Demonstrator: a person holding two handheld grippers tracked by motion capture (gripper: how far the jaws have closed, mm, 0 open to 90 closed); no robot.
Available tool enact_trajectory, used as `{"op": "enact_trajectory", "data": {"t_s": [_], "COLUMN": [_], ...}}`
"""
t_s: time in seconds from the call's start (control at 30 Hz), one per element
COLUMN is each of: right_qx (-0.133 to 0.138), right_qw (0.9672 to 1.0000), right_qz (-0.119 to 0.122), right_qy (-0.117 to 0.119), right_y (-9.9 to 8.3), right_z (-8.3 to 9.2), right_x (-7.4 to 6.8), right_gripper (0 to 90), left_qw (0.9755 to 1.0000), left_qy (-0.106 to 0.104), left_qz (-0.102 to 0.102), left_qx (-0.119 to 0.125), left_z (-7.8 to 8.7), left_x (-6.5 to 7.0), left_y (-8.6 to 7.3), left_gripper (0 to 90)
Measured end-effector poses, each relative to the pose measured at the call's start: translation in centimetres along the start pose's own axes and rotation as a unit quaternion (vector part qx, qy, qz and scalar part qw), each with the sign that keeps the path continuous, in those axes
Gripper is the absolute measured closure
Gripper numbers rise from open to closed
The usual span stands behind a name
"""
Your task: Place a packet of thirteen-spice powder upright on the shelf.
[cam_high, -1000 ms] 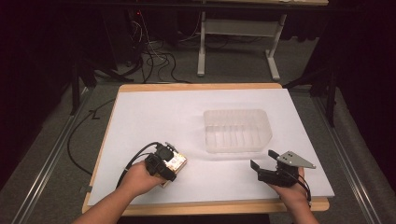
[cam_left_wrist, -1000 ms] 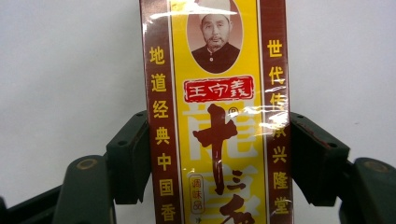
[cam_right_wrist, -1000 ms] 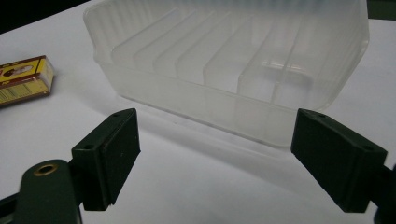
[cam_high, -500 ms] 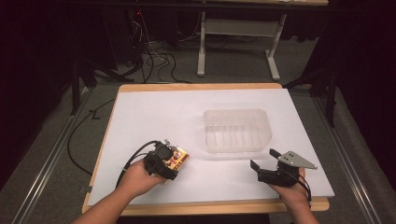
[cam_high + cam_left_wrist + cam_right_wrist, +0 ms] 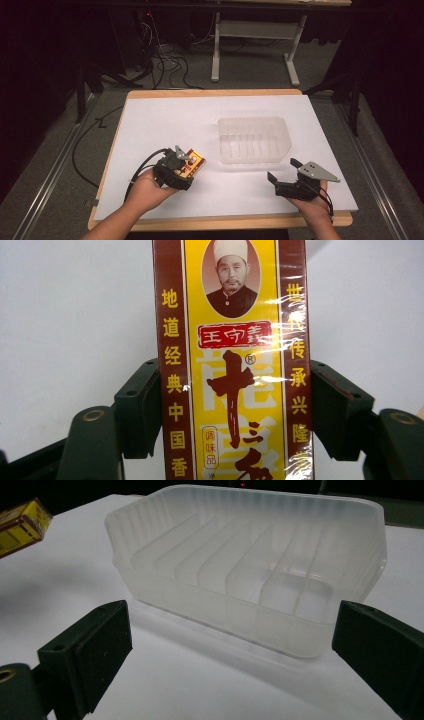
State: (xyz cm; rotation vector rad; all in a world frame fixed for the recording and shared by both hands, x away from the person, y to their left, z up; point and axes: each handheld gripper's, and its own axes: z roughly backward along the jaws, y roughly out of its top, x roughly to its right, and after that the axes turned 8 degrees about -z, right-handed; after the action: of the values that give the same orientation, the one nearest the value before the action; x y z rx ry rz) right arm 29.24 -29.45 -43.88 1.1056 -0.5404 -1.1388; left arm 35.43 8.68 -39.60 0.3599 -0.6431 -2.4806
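Observation:
A yellow and dark red seasoning box [image 5: 232, 365] with Chinese print and a wrapped film sits between the jaws of my left gripper [image 5: 232, 405], which is shut on its two long sides. In the high view that box [image 5: 195, 162] pokes out of the left gripper [image 5: 187, 162] above the white table, left of the tub. A clear ribbed plastic tub [image 5: 254, 139] stands empty on the table right of centre. My right gripper [image 5: 282, 172] rests near the front right edge, jaws wide open and empty, facing the tub [image 5: 250, 565]. The box [image 5: 20, 525] shows at that view's upper left.
The white table top [image 5: 165, 120] has a wooden rim [image 5: 220, 220] along the front. Black cables [image 5: 87, 145] trail off its left side. Grey floor, a metal desk frame [image 5: 250, 45] and dark space lie behind.
My left gripper has lifted and turned the box, so its yellow face now shows, and it has shifted slightly right toward the tub. The right gripper has stayed put.

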Motion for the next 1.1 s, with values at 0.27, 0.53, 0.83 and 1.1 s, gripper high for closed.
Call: {"op": "enact_trajectory", "data": {"t_s": [0.27,0.53,0.83,1.1], "right_qx": [-0.005,0.009,0.016,0.016], "right_qw": [0.9999,0.9996,0.9995,0.9998], "right_qz": [0.010,0.025,0.025,0.012], "right_qy": [0.009,0.013,0.010,0.008], "right_y": [0.0,0.1,0.2,0.5], "right_z": [0.0,0.3,0.5,0.6], "right_x": [-0.1,-0.5,-0.6,-1.0], "right_gripper": [1.7,10.0,12.1,12.0], "left_qw": [0.9976,0.9924,0.9794,0.9703], "left_qy": [0.029,0.040,0.022,0.018], "left_qz": [-0.001,0.011,0.047,0.065], "left_qx": [0.062,0.116,0.195,0.232], "left_z": [1.2,1.6,0.4,-1.4], "left_x": [0.6,1.1,1.7,2.9], "left_y": [-0.1,-0.7,-1.7,-2.8], "left_gripper": [32.0,32.0,32.0,32.0]}}
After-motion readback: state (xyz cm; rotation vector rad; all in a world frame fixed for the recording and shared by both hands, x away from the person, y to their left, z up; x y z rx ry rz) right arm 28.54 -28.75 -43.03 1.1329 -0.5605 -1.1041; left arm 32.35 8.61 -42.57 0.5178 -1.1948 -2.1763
